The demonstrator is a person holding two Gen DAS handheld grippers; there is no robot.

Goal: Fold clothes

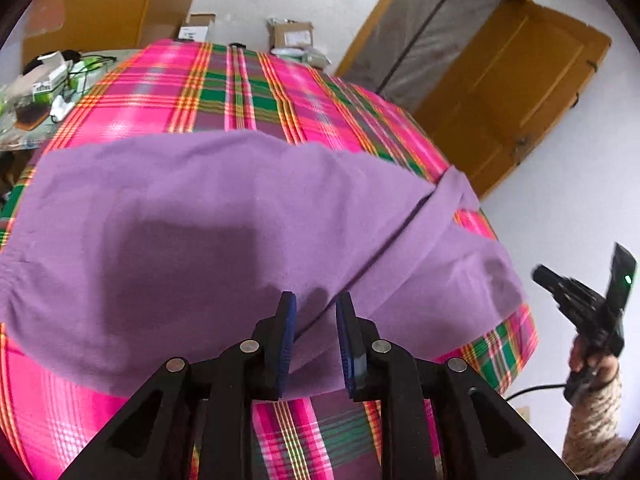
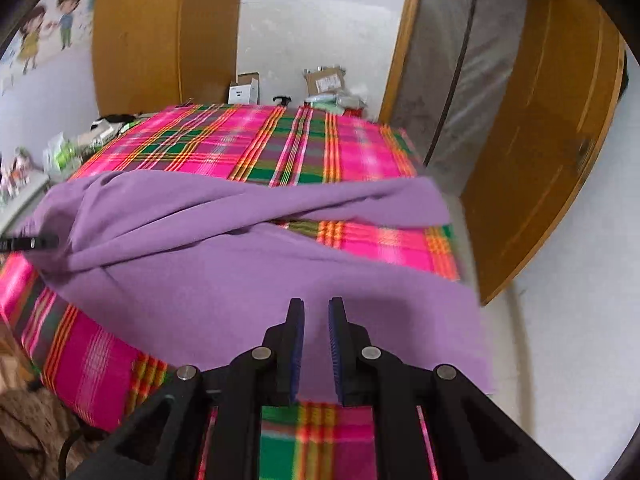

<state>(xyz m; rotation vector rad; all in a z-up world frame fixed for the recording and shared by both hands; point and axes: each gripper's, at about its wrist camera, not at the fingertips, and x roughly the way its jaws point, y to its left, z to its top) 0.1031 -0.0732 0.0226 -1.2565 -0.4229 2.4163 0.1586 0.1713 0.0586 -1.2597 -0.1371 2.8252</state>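
Both pairs of jaws stand parted by a narrow gap with nothing pinched between them: the left gripper [image 1: 316, 300] hovers over the near part of the purple garment [image 1: 208, 216], its blue-padded fingers [image 1: 289, 320] straddling a fold line that runs away up and to the right, and the right gripper [image 2: 316, 306] hangs above the same cloth near its right-hand edge. Whether either set of tips touches the fabric cannot be told.

That garment lies spread across a bed under a pink, green and orange plaid cover [image 1: 248, 84], filling the space just ahead of both jaws and drooping over the near edge. In the right wrist view a band of it crosses farther ahead, leaving a wedge of plaid bare between it and the main sheet.

Beyond the cloth, at the far end of the bed, sit cardboard boxes [image 2: 244, 88] against a white wall. To the left is a cluttered side table [image 1: 44, 80]; to the right a wooden door [image 2: 552, 128] stands open beside a plastic-wrapped panel. In the left wrist view a hand [image 1: 592, 364] in a patterned sleeve holds the other gripper clear of the bed at far right
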